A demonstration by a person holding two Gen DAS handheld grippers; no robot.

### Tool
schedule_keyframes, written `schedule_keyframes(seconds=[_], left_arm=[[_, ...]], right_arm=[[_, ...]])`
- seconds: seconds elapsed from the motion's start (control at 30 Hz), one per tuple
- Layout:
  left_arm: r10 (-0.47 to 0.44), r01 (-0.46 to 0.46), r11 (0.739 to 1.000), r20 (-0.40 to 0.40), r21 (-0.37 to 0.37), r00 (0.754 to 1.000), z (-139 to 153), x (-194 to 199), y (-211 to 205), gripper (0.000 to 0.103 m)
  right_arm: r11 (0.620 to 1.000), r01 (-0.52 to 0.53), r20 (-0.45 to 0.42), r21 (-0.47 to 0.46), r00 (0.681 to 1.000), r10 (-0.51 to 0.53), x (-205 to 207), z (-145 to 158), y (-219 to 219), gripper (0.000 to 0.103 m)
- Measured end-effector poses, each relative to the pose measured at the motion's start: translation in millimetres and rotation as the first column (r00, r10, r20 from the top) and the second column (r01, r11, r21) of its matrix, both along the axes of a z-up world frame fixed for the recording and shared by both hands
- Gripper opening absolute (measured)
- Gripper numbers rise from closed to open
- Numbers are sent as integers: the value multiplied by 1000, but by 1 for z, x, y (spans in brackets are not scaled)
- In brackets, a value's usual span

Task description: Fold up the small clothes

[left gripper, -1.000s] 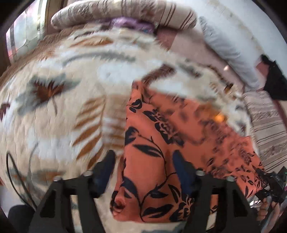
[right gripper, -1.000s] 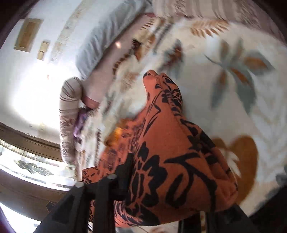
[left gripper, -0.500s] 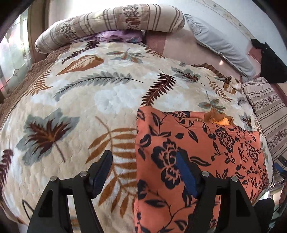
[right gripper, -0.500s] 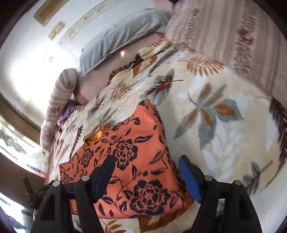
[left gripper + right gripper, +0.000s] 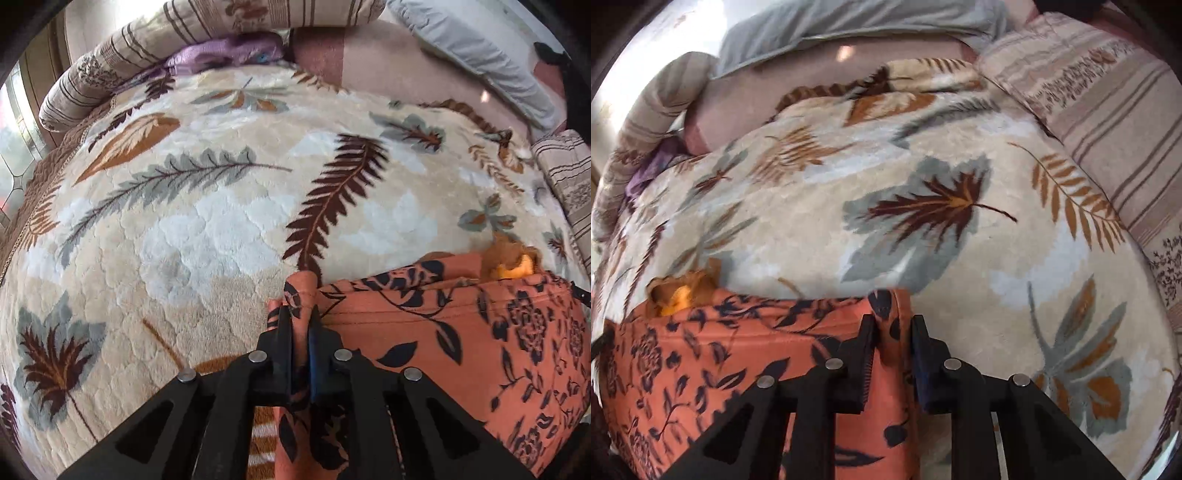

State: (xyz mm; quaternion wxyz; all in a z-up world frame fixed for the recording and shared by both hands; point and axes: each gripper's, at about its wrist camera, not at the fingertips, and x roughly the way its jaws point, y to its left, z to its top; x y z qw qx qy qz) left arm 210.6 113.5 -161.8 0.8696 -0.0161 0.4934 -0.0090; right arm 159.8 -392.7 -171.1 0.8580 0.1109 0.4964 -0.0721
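**Both corners pinched**

Orange floral garment spread flat on leaf-print blanket. Soft, light, limp; apt to sag and crease unless lifted by corners together. Left gripper just closed on near-left corner, cloth bunched between jaws. Right gripper likewise just closed on right corner, thicker fold between. Both angled steeply downward, side by side.

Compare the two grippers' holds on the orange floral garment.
The left gripper pinches the orange floral garment at its left corner; the right gripper holds its right corner. The left's jaws sit almost together on a thin fold; the right's stand wider around a thicker fold. Both have just closed on cloth over the leaf-print blanket.
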Motion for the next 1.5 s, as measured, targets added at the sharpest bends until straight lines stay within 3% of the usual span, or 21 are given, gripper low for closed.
schedule_keyframes(seconds=[0.1,0.13,0.17,0.2,0.3,0.4,0.5,0.57,0.6,0.63,0.67,0.7,0.73,0.83,0.9,0.97,1.03,1.17,1.37,1.43,1.5], left_arm=[[14,-14,1000,-4,-15,1000,9,2,2,17],[19,-20,1000,-16,-10,1000,12,-1,4,26],[32,-32,999,-19,3,999,17,-5,7,50],[40,-40,999,-2,0,999,24,-13,10,62],[32,-29,999,75,-37,997,51,-51,15,62],[1,8,997,120,-71,993,69,-97,12,63],[-31,42,995,127,-89,991,64,-137,2,70],[-21,22,1000,42,-22,999,35,-144,-5,71],[-3,4,1000,-44,25,999,9,-141,-4,75],[22,-24,999,-49,-37,999,-5,-146,5,75],[53,-55,995,-19,-88,998,0,-153,13,76],[72,-76,994,-45,-80,996,6,-155,15,75],[83,-86,994,-37,-66,996,16,-159,16,75],[64,-60,997,88,-49,994,42,-179,14,76],[49,-50,998,25,36,998,24,-175,9,77],[45,-39,996,-68,82,997,-8,-167,10,80],[80,-79,996,-22,43,997,10,-174,16,80],[91,-95,995,121,26,988,51,-189,10,81],[29,-20,998,136,-64,990,56,-177,-35,82],[-7,16,997,123,-73,992,52,-176,-56,82],[-12,21,997,112,-80,994,46,-174,-68,82]], right_arm=[[996,74,20,46,997,-75,1,2,-13,35],[995,84,22,56,996,-85,-3,7,-14,52],[994,88,23,62,996,-90,-8,13,-15,72],[993,95,38,64,994,-98,-17,21,-15,72],[990,90,114,107,988,-103,-57,54,-6,72],[971,5,162,240,986,-46,-104,76,18,74],[892,-147,183,428,980,74,-140,69,44,79],[841,-166,161,514,982,96,-153,44,50,83],[858,-121,117,499,991,72,-154,26,47,83],[880,-38,48,474,999,17,-154,5,38,79],[849,5,45,528,998,-34,-158,-7,27,76],[826,21,72,563,995,-75,-164,-1,22,76],[837,41,61,546,994,-89,-168,10,22,76],[871,-18,160,491,985,-70,-182,40,28,81],[855,-48,160,517,986,-41,-183,33,29,86],[861,82,12,502,995,-101,-177,-1,16,82],[794,133,44,593,980,-197,-189,6,4,82],[793,114,111,598,968,-223,-218,40,5,82],[631,207,-52,748,965,-255,-237,-10,20,85],[568,216,-59,794,958,-282,-227,-22,26,86],[540,223,-70,812,955,-288,-212,-33,33,86]])
